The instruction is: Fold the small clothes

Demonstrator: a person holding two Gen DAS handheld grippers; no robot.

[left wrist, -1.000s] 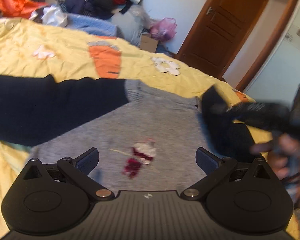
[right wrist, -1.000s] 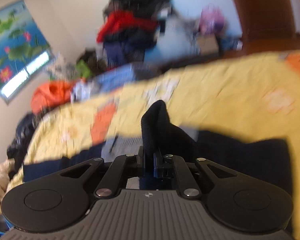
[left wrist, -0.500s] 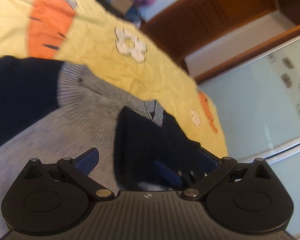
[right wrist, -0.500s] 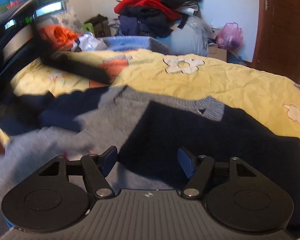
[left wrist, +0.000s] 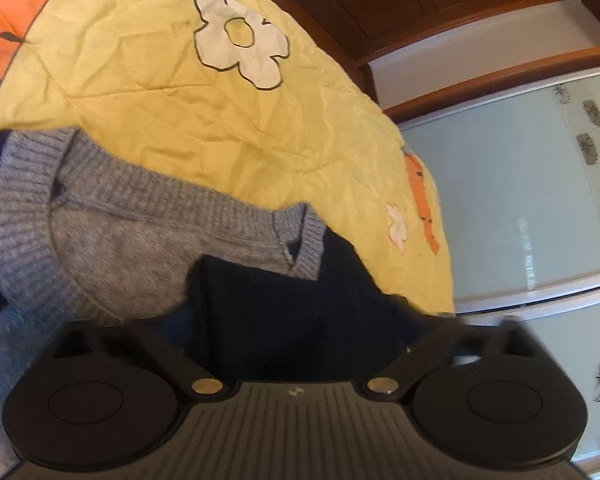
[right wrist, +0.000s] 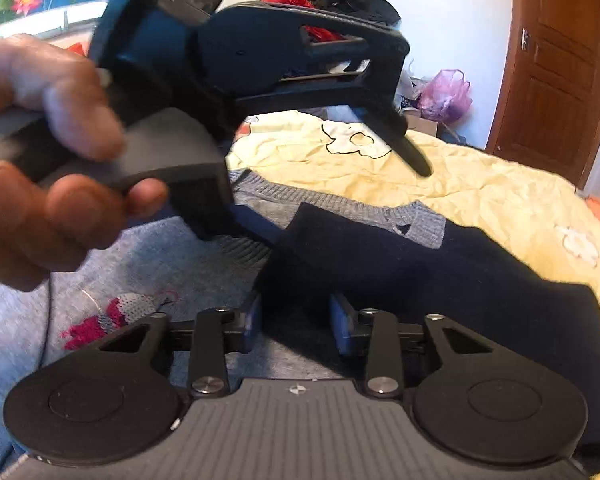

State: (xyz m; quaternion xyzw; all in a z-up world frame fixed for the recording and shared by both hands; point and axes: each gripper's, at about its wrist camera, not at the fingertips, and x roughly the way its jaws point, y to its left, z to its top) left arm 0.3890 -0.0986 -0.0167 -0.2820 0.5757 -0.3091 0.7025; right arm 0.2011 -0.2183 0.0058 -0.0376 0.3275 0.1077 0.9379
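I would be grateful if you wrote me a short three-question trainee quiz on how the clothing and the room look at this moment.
1. True or false: the navy sleeve lies folded across the front of the grey knitted sweater.
2. What does the sweater lie on?
A. a bare wooden floor
B. a wrinkled yellow bedspread with white flower patches
C. a glass table
3. Fill the gap: the panelled door beyond the bed is made of brown ____.

Key: 1 true; 2 B; 3 wood.
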